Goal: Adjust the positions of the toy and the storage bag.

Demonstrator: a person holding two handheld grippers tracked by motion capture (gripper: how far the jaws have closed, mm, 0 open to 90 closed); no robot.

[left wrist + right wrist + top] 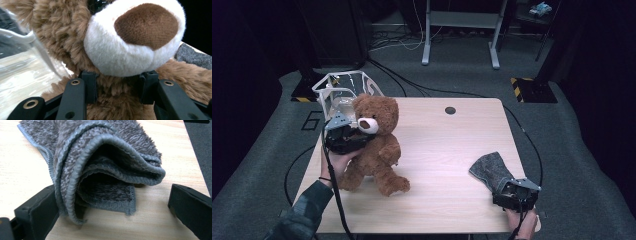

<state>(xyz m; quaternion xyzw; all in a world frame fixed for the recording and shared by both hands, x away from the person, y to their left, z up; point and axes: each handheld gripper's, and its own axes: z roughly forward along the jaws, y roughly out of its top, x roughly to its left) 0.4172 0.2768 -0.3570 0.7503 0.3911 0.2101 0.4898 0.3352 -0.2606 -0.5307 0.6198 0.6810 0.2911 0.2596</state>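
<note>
A brown teddy bear [377, 145] with a white muzzle [135, 45] sits upright at the left of the wooden table [447, 150]. My left gripper [354, 137] reaches in from its left, and its two black jaws press into the fur on both sides of the bear's neck [118, 86]. A folded grey fleece cloth [492, 170] lies near the table's right edge. My right gripper [512, 192] is open just in front of it. In the right gripper view the cloth's folded end [105, 157] lies between the jaws, touching the left one and clear of the right one.
A clear plastic box with a white frame [342, 92] stands at the table's back left corner, right behind the bear. A round cable hole [450, 110] is near the table's back edge. Cables and a desk frame [459, 30] are on the floor beyond.
</note>
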